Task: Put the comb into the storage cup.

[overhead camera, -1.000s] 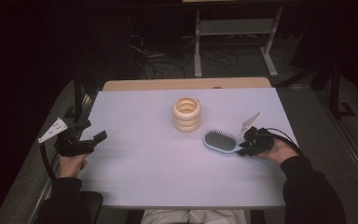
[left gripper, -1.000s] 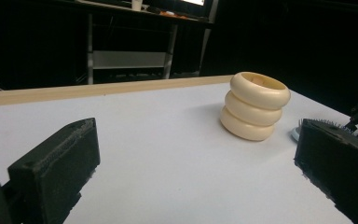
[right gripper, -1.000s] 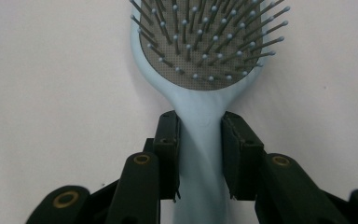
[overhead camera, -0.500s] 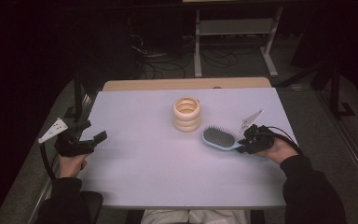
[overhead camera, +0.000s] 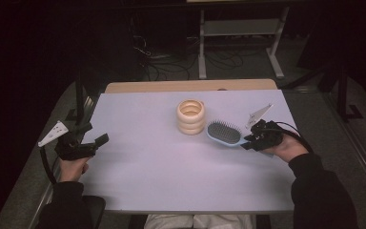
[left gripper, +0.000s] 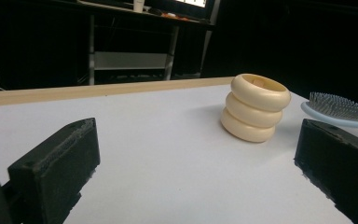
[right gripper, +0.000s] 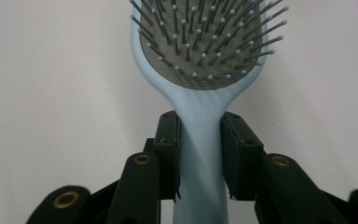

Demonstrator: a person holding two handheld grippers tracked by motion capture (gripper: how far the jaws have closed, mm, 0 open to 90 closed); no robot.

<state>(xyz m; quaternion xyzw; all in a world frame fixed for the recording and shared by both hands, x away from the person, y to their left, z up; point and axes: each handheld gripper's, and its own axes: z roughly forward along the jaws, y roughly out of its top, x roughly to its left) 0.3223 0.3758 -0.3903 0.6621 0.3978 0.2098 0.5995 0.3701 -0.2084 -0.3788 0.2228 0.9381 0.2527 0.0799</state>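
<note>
Right gripper (overhead camera: 249, 141) has the hairbrush (overhead camera: 224, 132) clamped by its handle, bristles up, head just beside the ringed cup (overhead camera: 191, 116) at its four o'clock. Left gripper (overhead camera: 94, 134) sits over the table (overhead camera: 171, 186) at nine o'clock, jaws wide apart, holding nothing.

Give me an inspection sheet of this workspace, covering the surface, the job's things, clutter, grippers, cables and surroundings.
Surface: white tabletop with a pale wooden strip along its far edge.
Job's things: light blue plastic hairbrush, bristles up, handle held; cream holder of three stacked rings stands upright beside the brush head.
Clutter: nothing seen.
Grippers: right gripper has its jaws closed on the hairbrush handle; left gripper is open, nothing between its jaws.
Cables: a black cable loops from the right gripper; more cables lie on the floor.
Surroundings: dark room, white metal rack behind the table.
</note>
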